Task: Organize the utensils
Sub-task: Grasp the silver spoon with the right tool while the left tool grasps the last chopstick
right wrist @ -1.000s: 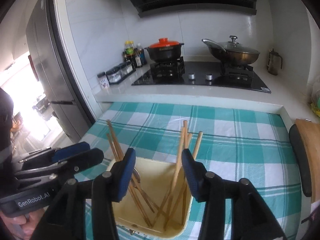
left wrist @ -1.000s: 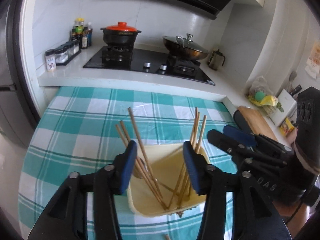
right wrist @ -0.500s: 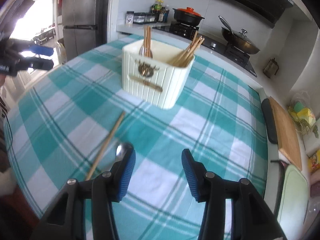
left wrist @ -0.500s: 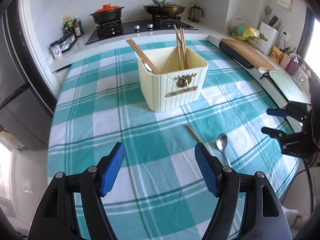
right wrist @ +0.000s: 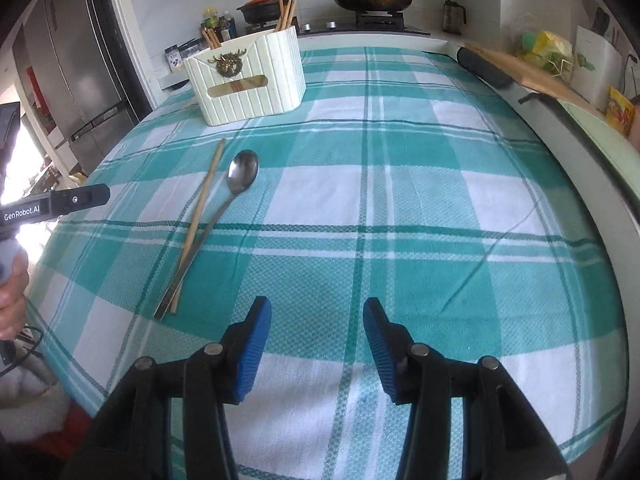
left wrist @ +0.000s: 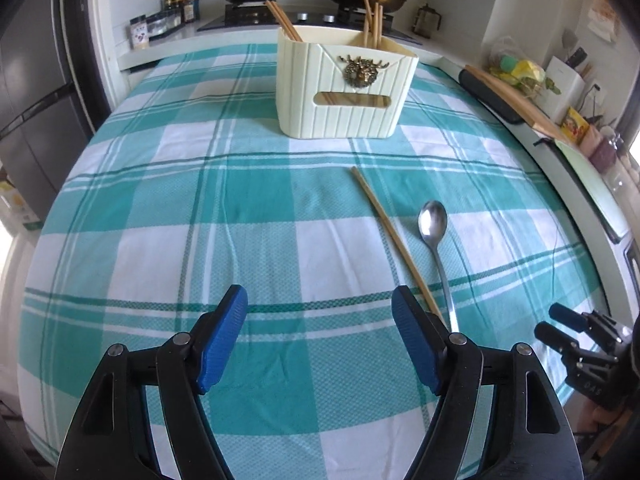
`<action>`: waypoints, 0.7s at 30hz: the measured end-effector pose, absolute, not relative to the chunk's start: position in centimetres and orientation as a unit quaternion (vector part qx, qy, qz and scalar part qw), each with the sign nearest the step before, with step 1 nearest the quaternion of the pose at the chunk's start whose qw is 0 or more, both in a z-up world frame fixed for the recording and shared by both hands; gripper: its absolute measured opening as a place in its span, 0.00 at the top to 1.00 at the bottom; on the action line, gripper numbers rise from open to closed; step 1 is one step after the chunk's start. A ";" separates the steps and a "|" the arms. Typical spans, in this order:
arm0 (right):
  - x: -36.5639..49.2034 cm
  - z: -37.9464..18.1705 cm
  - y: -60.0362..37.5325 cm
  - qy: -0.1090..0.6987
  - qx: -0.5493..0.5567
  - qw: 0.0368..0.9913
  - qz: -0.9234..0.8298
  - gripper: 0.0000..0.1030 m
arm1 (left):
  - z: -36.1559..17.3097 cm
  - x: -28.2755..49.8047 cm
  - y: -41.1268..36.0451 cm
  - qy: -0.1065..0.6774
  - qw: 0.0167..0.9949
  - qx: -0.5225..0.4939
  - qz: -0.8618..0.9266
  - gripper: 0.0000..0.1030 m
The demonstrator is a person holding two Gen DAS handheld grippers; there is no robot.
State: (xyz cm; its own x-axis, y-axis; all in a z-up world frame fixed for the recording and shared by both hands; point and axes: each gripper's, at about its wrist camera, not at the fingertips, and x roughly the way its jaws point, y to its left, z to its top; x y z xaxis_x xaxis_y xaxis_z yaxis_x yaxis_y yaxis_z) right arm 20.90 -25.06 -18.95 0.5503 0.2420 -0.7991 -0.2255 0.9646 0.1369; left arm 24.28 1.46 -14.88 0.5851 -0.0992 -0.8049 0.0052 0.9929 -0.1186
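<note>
Teal-and-white checked tablecloth (left wrist: pixel 248 208), cream holder (left wrist: pixel 340 96), blue-padded tongs (left wrist: pixel 320 336).

Cloth (right wrist: pixel 400 200) open btwn grippers & holder (right wrist: pixel 248 80); only chopstick (right wrist: pixel 200 216), spoon (right wrist: pixel 236 184) lie there.

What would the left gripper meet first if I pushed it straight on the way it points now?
Probably only bare tablecloth; further along that line stands the cream utensil box. The left gripper is open, and the chopstick and spoon lie right of its line.
</note>
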 end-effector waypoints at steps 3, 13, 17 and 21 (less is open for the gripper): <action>21.4 -18.6 -24.5 0.454 0.021 0.880 0.142 0.53 | -15.3 23.6 2.3 0.453 0.889 -0.062 -0.004 0.26; 26.4 -19.6 -17.9 0.480 0.012 0.855 0.196 0.74 | -16.3 22.6 3.9 0.453 0.888 -0.072 0.032 0.26; 27.7 -20.1 -15.6 0.481 0.011 0.854 0.197 0.77 | -16.0 22.3 4.0 0.446 0.892 -0.070 0.034 0.25; 28.3 -20.8 -14.2 0.490 -0.024 0.852 0.182 0.87 | -16.1 22.2 3.7 0.445 0.893 -0.063 0.034 0.24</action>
